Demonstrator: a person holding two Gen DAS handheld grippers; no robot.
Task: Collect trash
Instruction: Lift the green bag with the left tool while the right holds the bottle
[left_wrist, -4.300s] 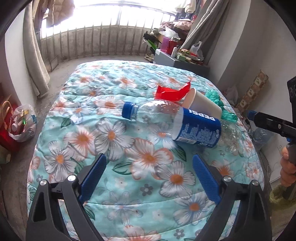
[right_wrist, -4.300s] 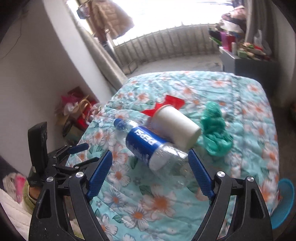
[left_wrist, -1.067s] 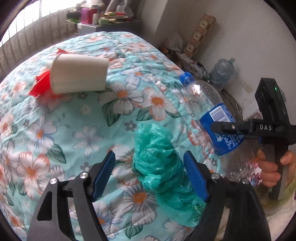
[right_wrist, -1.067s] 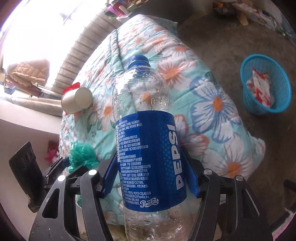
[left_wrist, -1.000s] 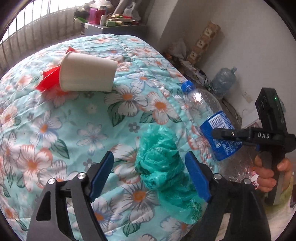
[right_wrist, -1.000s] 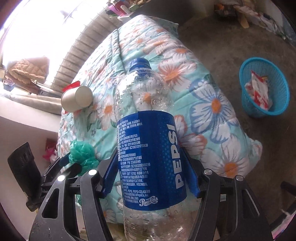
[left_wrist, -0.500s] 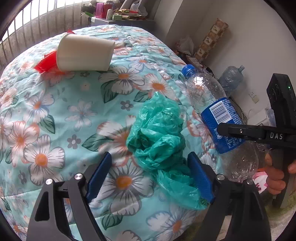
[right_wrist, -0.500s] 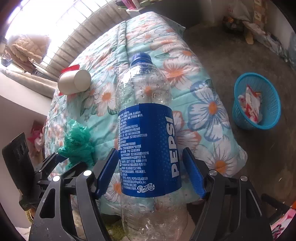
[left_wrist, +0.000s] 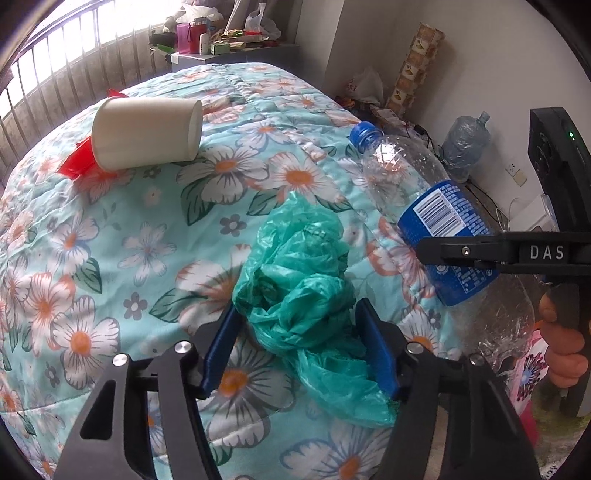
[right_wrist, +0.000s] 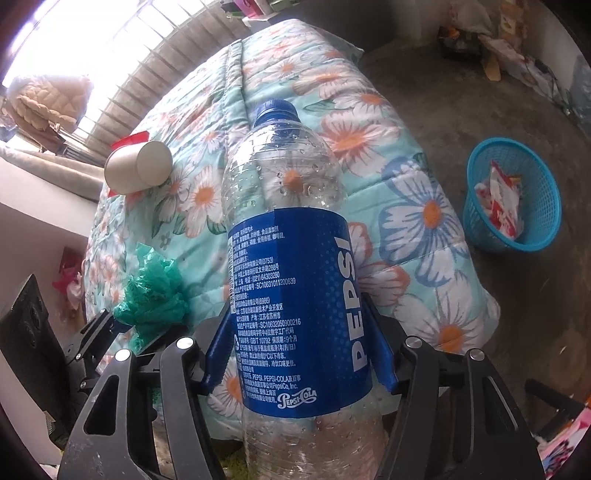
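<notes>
Ahead of both sets of jaws lay the bed with its floral quilt (left_wrist: 155, 236), spread under nearly everything you were reaching for. Your right gripper (right_wrist: 297, 354) had its blue pads clamped on the label of an empty Pepsi bottle (right_wrist: 291, 280), which stood between the jaws with its blue cap pointing away from you, held out over the quilt's edge. Beyond the right jaw and well apart from it, a blue mesh basket (right_wrist: 546, 206) sat on the floor with a red and white wrapper inside. Your left gripper (left_wrist: 301, 350) had drawn its jaws narrow around a crumpled green plastic bag (left_wrist: 299, 280), the pads pressing its sides while its bulk bulged forward past the fingertips and a loose tail hung back by the right pad. Farther ahead and left of those jaws, a paper cup (left_wrist: 147, 133) lay on its side, touching a red scrap (left_wrist: 75, 164).
</notes>
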